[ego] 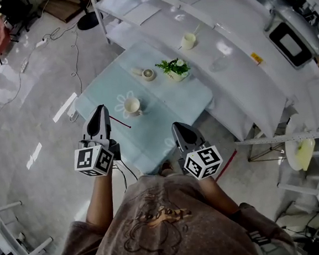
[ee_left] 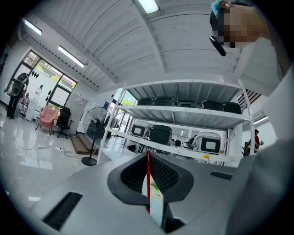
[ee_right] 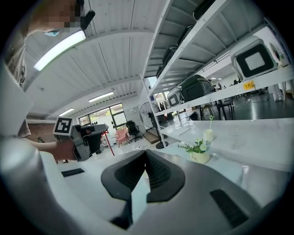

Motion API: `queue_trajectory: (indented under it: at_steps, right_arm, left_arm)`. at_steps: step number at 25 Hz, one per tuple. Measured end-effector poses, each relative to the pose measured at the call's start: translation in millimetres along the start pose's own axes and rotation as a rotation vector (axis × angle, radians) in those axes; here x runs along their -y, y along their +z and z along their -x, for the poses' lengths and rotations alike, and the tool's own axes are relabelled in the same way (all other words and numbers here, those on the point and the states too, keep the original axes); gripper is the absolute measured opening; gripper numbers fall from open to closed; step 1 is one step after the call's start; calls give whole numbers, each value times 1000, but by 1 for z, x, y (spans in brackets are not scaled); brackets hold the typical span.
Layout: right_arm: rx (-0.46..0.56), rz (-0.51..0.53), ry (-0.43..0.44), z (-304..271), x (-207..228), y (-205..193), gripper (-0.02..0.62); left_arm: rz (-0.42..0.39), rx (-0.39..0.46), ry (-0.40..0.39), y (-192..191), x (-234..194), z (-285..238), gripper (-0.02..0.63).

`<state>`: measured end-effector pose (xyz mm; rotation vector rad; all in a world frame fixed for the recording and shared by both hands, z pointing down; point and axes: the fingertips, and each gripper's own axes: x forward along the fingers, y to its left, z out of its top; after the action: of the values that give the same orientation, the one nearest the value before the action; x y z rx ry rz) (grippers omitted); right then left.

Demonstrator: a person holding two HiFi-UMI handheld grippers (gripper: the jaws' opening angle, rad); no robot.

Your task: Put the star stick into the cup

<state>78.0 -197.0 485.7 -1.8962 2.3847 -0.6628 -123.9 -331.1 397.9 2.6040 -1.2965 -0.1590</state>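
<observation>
A thin red stick (ego: 120, 122) is pinched in my left gripper (ego: 100, 111), which is shut on it above the near left part of the blue-clothed table (ego: 149, 136). The stick's free end points right, towards the near side of a cream cup (ego: 131, 105) standing upright on the cloth. In the left gripper view the stick (ee_left: 148, 176) runs straight up between the closed jaws of that gripper (ee_left: 148, 157); no star end shows. My right gripper (ego: 178, 128) hovers over the table's near right edge, shut and empty, and the right gripper view shows it (ee_right: 146, 153) the same.
On the cloth stand a small round fan (ego: 147, 74) and a potted plant (ego: 175, 69). Behind, a long white table (ego: 237, 62) carries a second cup (ego: 188, 40) with a stick in it. White shelving (ee_left: 183, 114) stands beyond, and cables lie on the floor (ego: 35, 107) at left.
</observation>
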Motion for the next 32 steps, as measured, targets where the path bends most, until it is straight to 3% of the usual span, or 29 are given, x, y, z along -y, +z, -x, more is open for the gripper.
queue_trajectory:
  at_steps: [15, 23, 32]
  right_arm:
    - [10, -33, -148, 4, 33, -1, 2]
    - [-3, -53, -206, 11, 39, -11, 2]
    - [-23, -63, -246, 12, 46, -15, 2]
  left_arm:
    - [32, 30, -62, -10, -21, -100, 34]
    - [45, -22, -57, -56, -35, -121, 32]
    - [80, -135, -27, -122, -55, -137, 33]
